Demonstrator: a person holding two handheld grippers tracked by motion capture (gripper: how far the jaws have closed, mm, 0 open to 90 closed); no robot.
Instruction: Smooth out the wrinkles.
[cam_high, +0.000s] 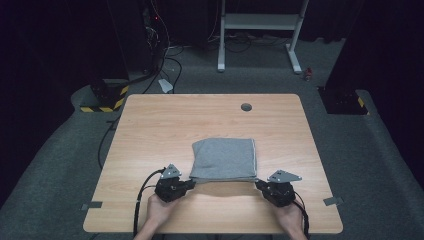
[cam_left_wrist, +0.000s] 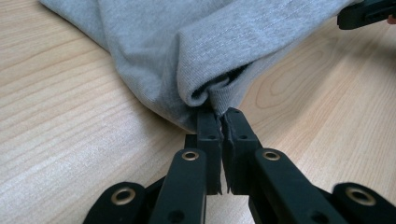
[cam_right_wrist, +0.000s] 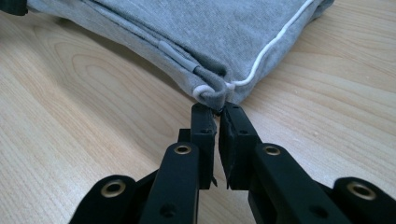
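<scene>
A folded grey cloth (cam_high: 224, 159) with a white seam lies in the middle of the wooden table (cam_high: 150, 125). My left gripper (cam_high: 191, 182) is at its near left corner, jaws shut on the bunched grey cloth (cam_left_wrist: 187, 56) corner. My right gripper (cam_high: 258, 185) is at the near right corner, jaws closed on the cloth (cam_right_wrist: 224, 42) where the white piping ends. Both left gripper (cam_left_wrist: 220, 116) and right gripper (cam_right_wrist: 216, 111) tips pinch fabric just above the tabletop. A person's hands hold both from the near edge.
A round cable hole (cam_high: 246, 107) sits near the table's far edge. Tape tabs (cam_high: 91, 205) mark the near corners. Beyond the table stand a white desk frame (cam_high: 260, 30) and cables on grey carpet. Bare wood surrounds the cloth.
</scene>
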